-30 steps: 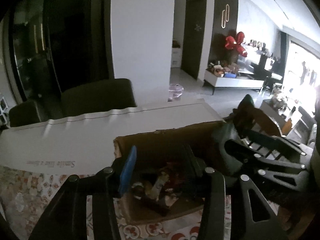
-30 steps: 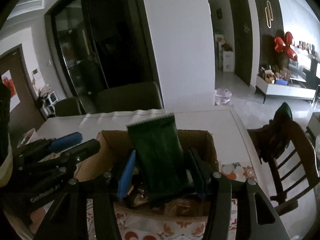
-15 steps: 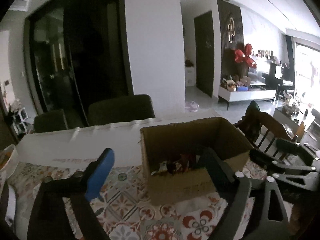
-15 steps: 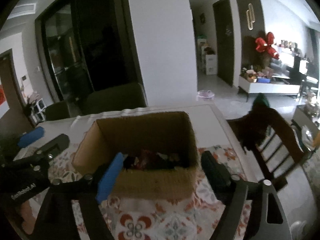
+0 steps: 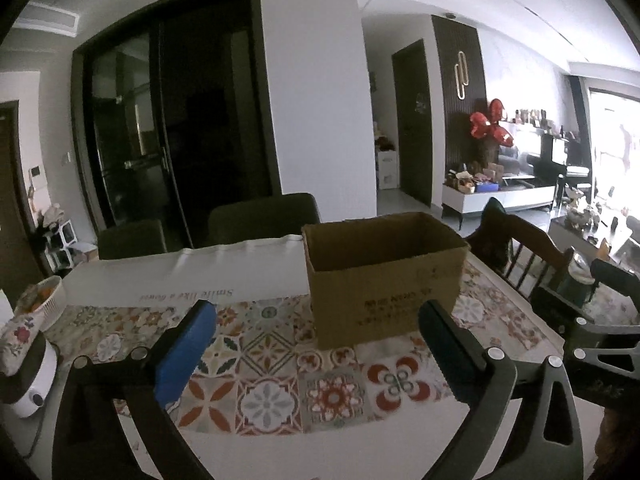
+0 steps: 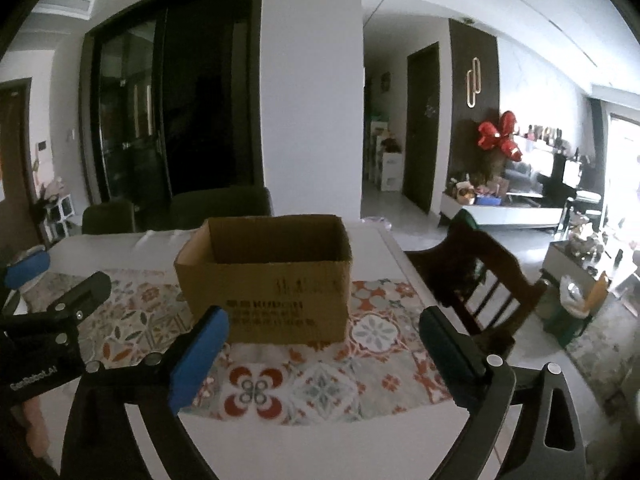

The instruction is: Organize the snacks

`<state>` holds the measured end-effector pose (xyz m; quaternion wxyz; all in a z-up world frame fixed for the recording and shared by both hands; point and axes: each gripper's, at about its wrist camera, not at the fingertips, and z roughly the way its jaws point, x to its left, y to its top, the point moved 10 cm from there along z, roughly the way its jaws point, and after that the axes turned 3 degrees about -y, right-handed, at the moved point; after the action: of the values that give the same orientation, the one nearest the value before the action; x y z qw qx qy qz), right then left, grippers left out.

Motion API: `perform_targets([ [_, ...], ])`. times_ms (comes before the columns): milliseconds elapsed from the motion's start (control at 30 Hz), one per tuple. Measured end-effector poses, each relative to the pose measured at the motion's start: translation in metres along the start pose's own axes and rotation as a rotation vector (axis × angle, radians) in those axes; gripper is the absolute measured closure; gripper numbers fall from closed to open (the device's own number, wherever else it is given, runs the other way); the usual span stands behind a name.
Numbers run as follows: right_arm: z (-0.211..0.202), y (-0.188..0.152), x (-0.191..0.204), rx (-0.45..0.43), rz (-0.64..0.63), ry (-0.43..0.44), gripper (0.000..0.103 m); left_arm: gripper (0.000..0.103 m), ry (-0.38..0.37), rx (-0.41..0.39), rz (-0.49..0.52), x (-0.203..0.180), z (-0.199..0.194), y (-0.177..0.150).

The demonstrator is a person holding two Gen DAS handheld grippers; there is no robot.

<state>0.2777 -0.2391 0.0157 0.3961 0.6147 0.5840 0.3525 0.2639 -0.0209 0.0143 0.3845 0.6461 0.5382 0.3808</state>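
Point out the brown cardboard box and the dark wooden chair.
Brown cardboard box (image 6: 280, 300): right wrist view, printed front wall.
Dark wooden chair (image 6: 480, 264): right wrist view, backrest top rail.

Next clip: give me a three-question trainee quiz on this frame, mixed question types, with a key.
1. True or false: the cardboard box stands on the patterned table mat.
2. What sits between the jaws of the right gripper? A) a snack packet B) nothing C) a cup
3. Which side of the box, in the right wrist view, is the wooden chair on?

Key: 1 true; 2 B; 3 right.
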Motion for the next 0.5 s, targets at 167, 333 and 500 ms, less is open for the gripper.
perform_targets([
  [167, -0.034, -0.009, -0.002, -0.030, -0.001, -0.007, 0.005, 0.000, -0.016, -0.012, 0.000, -0.007, -0.032, -0.010],
  [333, -0.062, -0.015, -0.003, -0.044, -0.004, 0.001, 0.005, 0.000, -0.028, -0.002, 0.002, -0.009, -0.057, -0.024],
  [500, -0.081, -0.024, -0.004, -0.054, 0.003, 0.002, 0.005, 0.000, -0.040, 0.006, -0.002, -0.012, -0.078, -0.035],
])
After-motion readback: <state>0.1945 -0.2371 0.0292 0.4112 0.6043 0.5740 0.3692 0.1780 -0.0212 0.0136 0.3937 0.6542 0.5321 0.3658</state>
